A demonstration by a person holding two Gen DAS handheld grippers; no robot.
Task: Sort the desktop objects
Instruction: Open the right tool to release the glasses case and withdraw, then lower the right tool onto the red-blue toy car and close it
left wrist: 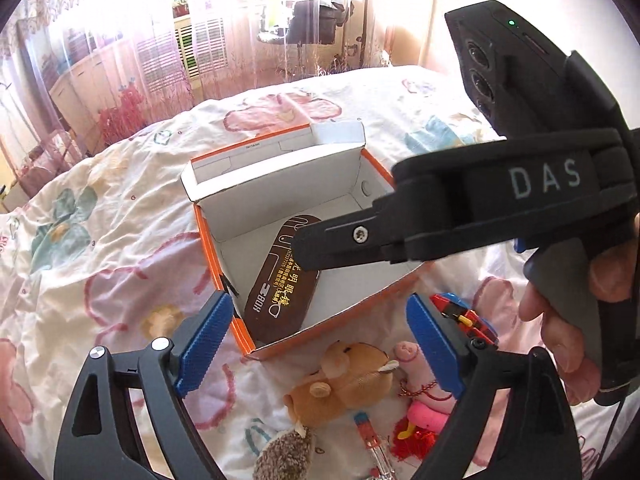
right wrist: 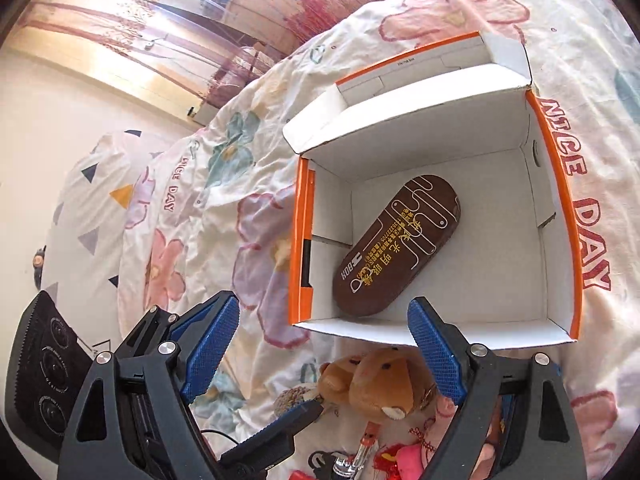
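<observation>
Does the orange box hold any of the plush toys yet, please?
No; the orange box holds only the brown glasses case, while the brown plush toy lies outside on the bedsheet.

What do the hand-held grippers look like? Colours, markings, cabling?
Both are black plastic frames with silver pivot bolts and blue textured finger pads. The right hand-held gripper carries white "DAS" lettering, a black camera module with a green LED, and a thin black cable.
</observation>
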